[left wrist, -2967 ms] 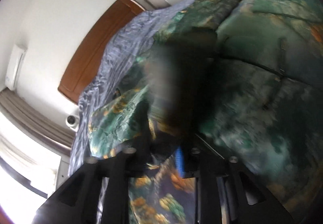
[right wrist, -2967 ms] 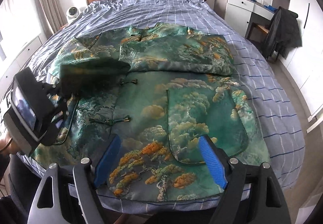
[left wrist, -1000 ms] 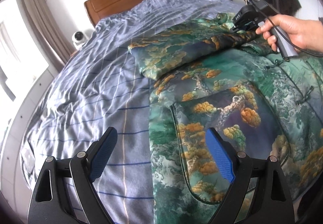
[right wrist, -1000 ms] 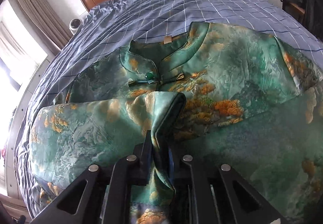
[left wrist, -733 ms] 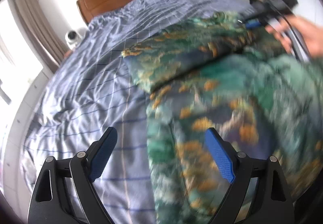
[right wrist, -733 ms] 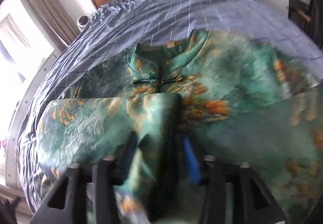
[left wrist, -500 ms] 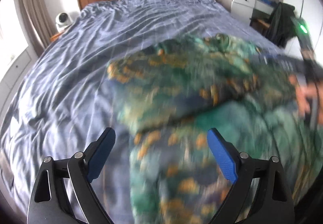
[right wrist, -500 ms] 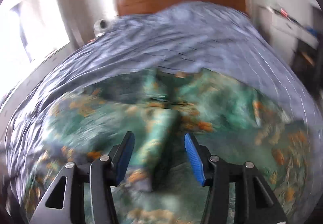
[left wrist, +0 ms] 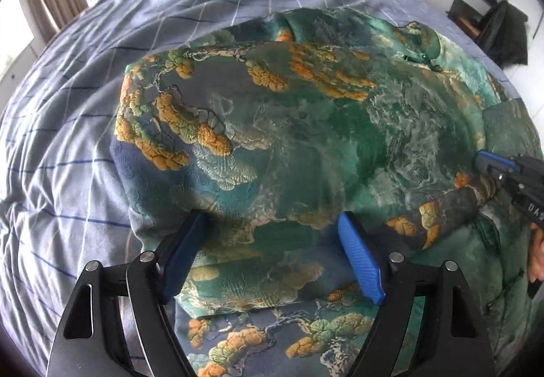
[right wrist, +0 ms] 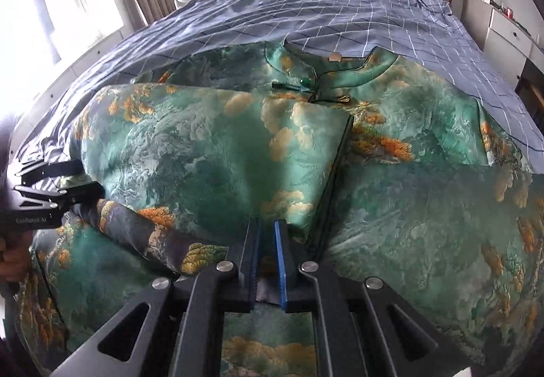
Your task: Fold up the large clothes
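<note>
The bed [right wrist: 340, 2] carries the dress [left wrist: 306, 125], spread ahead of both tongs, one sleeve folded in. The left tongs [left wrist: 272, 258] are closing around its fold, not yet pressing. The right tongs [right wrist: 267, 258] pinch the sleeve's edge, seemingly ready to tug flat.

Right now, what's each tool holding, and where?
Left tool jaws are closing around a fold of the green brocade jacket, not gripping. Right tool is shut; pinch cannot be told.
</note>
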A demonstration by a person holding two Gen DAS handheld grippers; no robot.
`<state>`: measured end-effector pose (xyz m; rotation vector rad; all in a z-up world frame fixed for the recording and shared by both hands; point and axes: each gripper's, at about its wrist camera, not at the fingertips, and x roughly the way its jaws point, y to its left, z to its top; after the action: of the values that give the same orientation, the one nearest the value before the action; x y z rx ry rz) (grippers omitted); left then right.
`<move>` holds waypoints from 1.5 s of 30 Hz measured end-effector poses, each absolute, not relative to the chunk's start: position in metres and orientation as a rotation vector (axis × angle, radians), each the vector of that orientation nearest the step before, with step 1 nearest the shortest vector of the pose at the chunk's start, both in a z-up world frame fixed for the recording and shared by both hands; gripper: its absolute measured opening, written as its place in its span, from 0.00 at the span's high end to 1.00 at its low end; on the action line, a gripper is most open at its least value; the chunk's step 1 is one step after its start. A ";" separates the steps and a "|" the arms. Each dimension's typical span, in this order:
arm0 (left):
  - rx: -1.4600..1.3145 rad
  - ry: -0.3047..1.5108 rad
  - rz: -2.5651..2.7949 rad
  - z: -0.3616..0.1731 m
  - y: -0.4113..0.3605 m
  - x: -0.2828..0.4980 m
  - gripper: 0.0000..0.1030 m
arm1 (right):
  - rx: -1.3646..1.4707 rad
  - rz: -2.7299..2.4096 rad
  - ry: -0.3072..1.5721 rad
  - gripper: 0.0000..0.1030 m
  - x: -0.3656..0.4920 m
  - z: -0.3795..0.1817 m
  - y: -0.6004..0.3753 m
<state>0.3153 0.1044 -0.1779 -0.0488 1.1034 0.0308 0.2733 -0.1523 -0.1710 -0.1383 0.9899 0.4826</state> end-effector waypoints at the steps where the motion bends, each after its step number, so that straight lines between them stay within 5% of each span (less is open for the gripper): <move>1: -0.053 1.118 0.028 -0.175 0.106 0.318 0.19 | -0.147 0.480 0.990 0.94 0.273 -0.172 -0.151; 12: -0.097 1.186 0.080 -0.181 0.128 0.400 0.08 | -0.164 0.470 0.995 0.94 0.274 -0.174 -0.147; 23: -0.270 1.143 0.139 -0.171 0.154 0.435 0.11 | -0.157 0.472 1.005 0.94 0.276 -0.175 -0.148; 39: -0.087 1.082 0.038 -0.165 0.104 0.303 0.10 | -0.189 0.426 1.034 0.93 0.275 -0.169 -0.143; 42: -0.038 1.075 0.013 -0.157 0.094 0.268 0.10 | -0.172 0.403 1.007 0.87 0.261 -0.153 -0.147; 44: -0.033 1.070 -0.013 -0.153 0.088 0.244 0.10 | -0.145 0.399 0.986 0.59 0.247 -0.141 -0.153; 45: -0.021 1.060 -0.015 -0.150 0.086 0.232 0.10 | -0.135 0.395 0.983 0.36 0.241 -0.138 -0.157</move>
<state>0.2318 0.0858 -0.1500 -0.0211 1.0603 -0.0146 0.2411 -0.1568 -0.1377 -0.1355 0.9834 0.3954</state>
